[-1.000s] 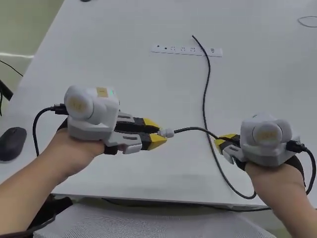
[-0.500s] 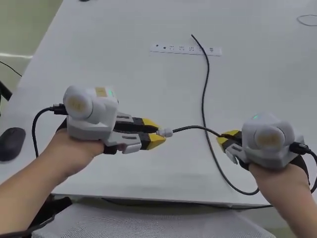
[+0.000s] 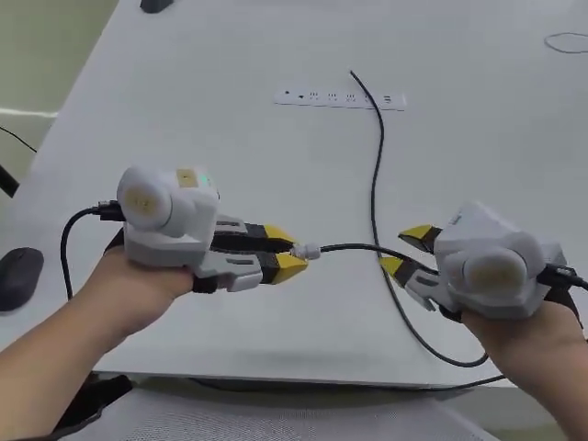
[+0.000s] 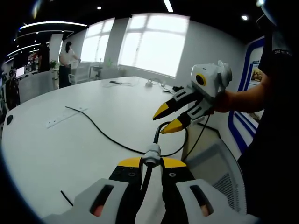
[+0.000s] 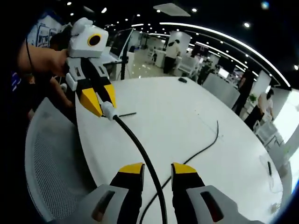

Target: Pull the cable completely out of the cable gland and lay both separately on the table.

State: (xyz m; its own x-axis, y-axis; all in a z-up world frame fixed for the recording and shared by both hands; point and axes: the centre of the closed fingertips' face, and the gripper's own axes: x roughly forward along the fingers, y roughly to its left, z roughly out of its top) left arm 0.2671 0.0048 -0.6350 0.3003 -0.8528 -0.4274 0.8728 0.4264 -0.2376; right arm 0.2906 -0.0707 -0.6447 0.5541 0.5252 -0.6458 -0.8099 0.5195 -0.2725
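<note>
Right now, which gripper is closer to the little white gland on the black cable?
Left. The left gripper pinches the gland right at its tips. The right gripper sits farther along the cable, open, with the cable running between its fingers.

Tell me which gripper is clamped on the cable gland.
The left gripper: its jaws are shut on the white cable gland. The right gripper stands open, with the black cable running between its jaws.

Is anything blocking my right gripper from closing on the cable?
Nothing visible does. The cable runs between the open jaws of the right gripper and leads straight to the cable gland clamped in the left gripper.
</note>
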